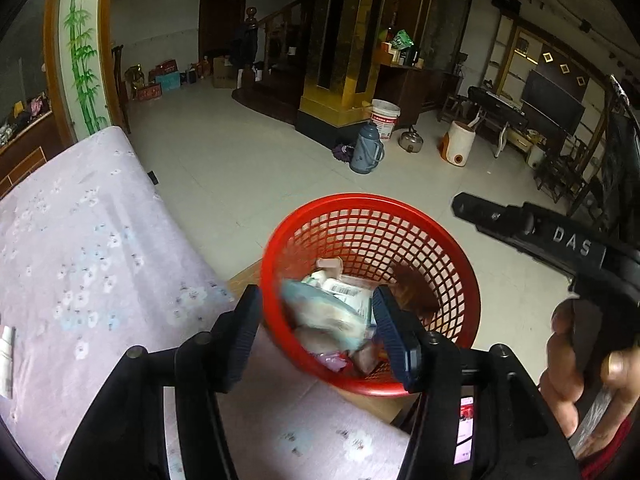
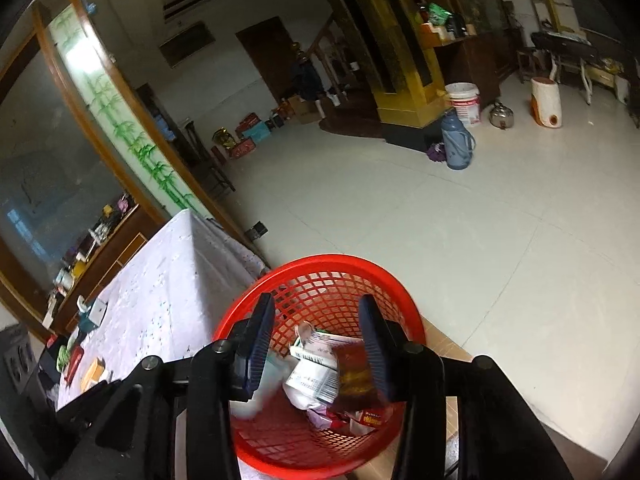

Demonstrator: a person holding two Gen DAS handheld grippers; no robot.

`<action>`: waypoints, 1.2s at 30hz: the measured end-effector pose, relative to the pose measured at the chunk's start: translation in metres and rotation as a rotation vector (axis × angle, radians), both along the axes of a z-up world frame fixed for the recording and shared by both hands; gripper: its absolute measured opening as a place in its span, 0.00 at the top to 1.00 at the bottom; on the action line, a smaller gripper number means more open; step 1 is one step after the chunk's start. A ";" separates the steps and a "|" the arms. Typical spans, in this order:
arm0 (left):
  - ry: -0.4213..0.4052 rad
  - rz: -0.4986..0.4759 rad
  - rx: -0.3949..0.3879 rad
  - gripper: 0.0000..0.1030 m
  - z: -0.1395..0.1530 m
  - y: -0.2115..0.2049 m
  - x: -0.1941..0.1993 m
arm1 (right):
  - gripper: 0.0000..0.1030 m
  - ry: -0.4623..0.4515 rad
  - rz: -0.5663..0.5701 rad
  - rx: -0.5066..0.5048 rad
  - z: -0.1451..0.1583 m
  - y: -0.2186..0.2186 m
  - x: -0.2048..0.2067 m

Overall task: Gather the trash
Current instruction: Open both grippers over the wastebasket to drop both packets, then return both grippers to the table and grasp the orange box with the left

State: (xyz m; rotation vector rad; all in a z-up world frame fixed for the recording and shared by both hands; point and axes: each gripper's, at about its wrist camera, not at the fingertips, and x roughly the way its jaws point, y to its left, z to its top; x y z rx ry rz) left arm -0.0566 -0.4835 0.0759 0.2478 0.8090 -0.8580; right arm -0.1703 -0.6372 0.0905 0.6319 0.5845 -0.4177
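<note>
Listing from the left: a table under a pale lilac floral cloth (image 1: 92,240), with a small white packet (image 1: 6,354) at its far left edge and, in the right wrist view, a cluster of small boxes and cartons (image 2: 80,356) at its far end. Next, the left gripper (image 1: 316,328), fingers spread wide with nothing between them, over a round red plastic lattice basket (image 1: 456,276). A blurred pale blue-and-white packet (image 1: 324,316) lies below the spread fingers, within the basket (whether it is falling or at rest cannot be told). Basket contents: white printed wrappers (image 2: 316,376), a dark brown pouch (image 2: 352,376), a red-and-yellow packet (image 2: 374,420). Next, the right gripper (image 2: 316,344), likewise spread wide and empty, above the same basket. At far right in the left wrist view, a hand (image 1: 576,368) grips the right gripper's black handle. Beyond, on the pale tiled floor (image 1: 260,168): a grey-blue thermos flask (image 1: 366,148), a white bucket (image 1: 386,118), a metal kettle (image 1: 411,141).
</note>
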 end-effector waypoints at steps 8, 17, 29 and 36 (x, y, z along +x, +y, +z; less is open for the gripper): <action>-0.047 0.097 -0.008 0.45 0.026 0.078 0.010 | 0.55 -0.011 0.098 -0.024 0.015 0.044 0.001; -0.048 0.334 0.020 0.41 0.037 0.226 0.073 | 0.55 -0.014 0.361 -0.035 0.034 0.144 0.034; 0.117 0.580 0.017 0.36 -0.002 0.427 0.207 | 0.55 0.092 0.674 -0.073 0.041 0.292 0.114; 0.230 0.480 -0.022 0.36 -0.028 0.425 0.250 | 0.55 0.154 0.718 -0.097 0.031 0.345 0.153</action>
